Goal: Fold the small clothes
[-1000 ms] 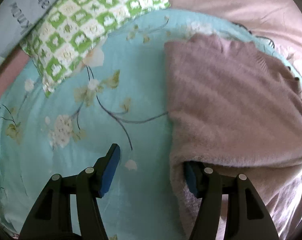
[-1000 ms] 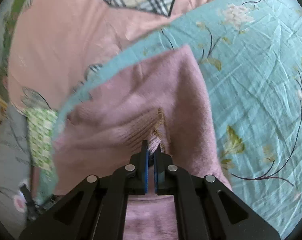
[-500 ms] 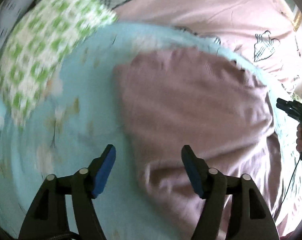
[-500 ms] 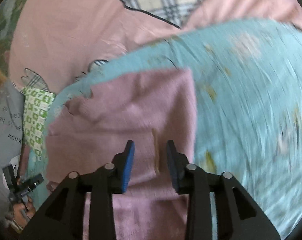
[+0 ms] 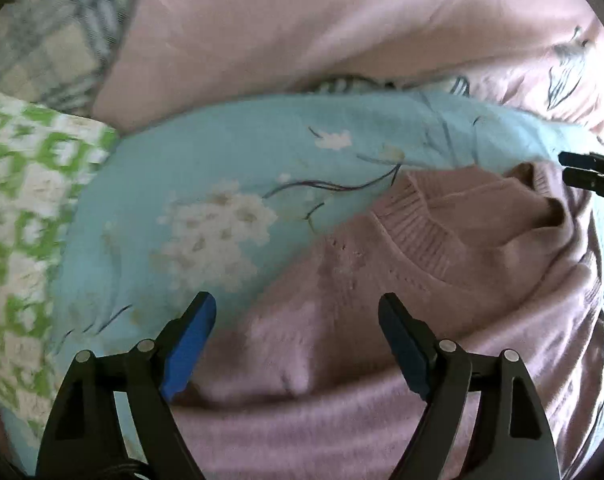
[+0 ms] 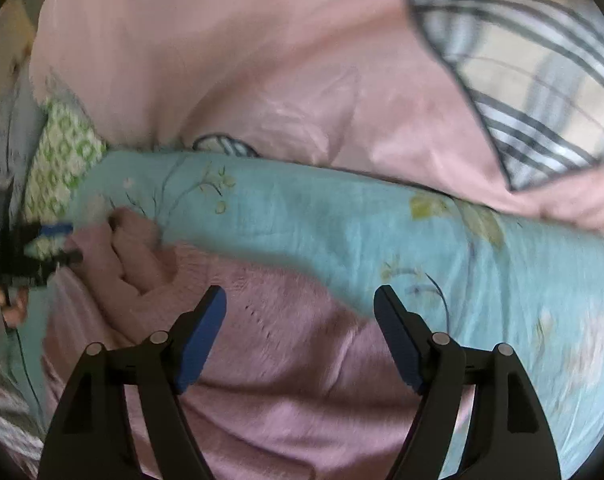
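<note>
A: From the left wrist, what's there?
B: A fuzzy mauve sweater point(image 5: 381, 320) with a ribbed neckline, lying rumpled on the floral turquoise sheet point(image 5: 230, 168) close to its far edge. The left gripper point(image 5: 298, 344) hangs over it, jaws spread wide, empty.

A: And the right wrist?
B: Same sweater point(image 6: 302, 360), one part bunched at its left end. The right gripper point(image 6: 300, 340) is agape too, holding nothing. Pink bedding point(image 6: 222, 60) lies beyond the sheet point(image 6: 341, 220).

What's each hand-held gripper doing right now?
Left hand-held gripper: open, holding nothing, over the sweater.
Right hand-held gripper: open, holding nothing.
</note>
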Demonstrator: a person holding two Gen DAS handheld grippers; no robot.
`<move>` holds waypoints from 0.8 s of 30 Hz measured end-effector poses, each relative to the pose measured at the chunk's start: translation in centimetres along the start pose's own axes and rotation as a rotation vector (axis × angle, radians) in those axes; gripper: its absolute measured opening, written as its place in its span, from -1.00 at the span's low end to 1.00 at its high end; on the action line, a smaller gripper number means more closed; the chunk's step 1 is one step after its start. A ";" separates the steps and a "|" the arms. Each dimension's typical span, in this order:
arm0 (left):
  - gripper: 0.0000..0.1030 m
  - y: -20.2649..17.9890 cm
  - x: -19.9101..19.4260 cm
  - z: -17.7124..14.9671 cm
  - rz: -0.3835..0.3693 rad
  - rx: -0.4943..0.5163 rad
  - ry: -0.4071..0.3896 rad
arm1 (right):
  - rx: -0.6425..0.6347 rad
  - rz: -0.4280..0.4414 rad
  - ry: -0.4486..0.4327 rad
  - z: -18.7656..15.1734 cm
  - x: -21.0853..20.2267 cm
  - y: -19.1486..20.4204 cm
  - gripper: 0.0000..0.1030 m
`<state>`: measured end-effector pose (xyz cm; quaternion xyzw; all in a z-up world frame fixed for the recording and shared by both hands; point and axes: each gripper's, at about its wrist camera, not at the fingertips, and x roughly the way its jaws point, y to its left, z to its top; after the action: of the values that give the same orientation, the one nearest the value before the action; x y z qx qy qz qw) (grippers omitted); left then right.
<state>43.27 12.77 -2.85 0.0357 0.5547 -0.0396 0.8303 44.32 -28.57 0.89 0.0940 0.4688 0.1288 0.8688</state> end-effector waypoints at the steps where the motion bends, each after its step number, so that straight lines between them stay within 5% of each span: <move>1: 0.63 0.0 0.8 0.2 0.001 0.007 0.018 | -0.019 0.006 0.022 0.1 0.7 0.1 0.49; 3: 0.67 -0.3 1.9 0.1 0.022 0.034 0.022 | -0.086 -0.021 0.075 -0.2 2.4 0.4 0.48; 4: 0.66 -0.5 2.0 0.0 0.032 0.045 0.012 | -0.116 -0.040 0.078 -0.2 2.7 0.6 0.32; 6: 0.27 -0.8 1.9 -0.1 0.008 0.055 -0.003 | -0.183 -0.075 0.069 -0.9 2.8 1.2 -0.30; 7: -0.49 -1.3 1.5 -0.2 -0.026 0.070 -0.019 | -0.178 -0.050 0.066 -1.1 2.7 1.3 -0.87; 8: -0.89 -1.9 1.2 -0.3 -0.039 0.089 -0.033 | -0.170 -0.045 0.058 -1.2 2.4 1.3 -0.88; 13: -0.91 -2.0 -0.4 0.8 0.092 0.062 -0.121 | -0.039 -0.128 -0.090 -0.6 -0.7 -0.5 -0.90; 18: -0.87 -1.0 1.3 1.1 0.142 -0.006 -0.091 | 0.076 -0.167 -0.036 -2.1 2.0 -1.9 -0.90; 24: -0.31 1.3 -3.8 -1.5 0.129 -0.126 -0.145 | 0.242 -0.089 -0.110 -3.4 -3.4 -3.6 -0.48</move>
<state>40.53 14.30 0.11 0.0163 0.4913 0.0463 0.8696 40.19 -32.85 0.72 0.1841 0.4364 0.0274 0.8803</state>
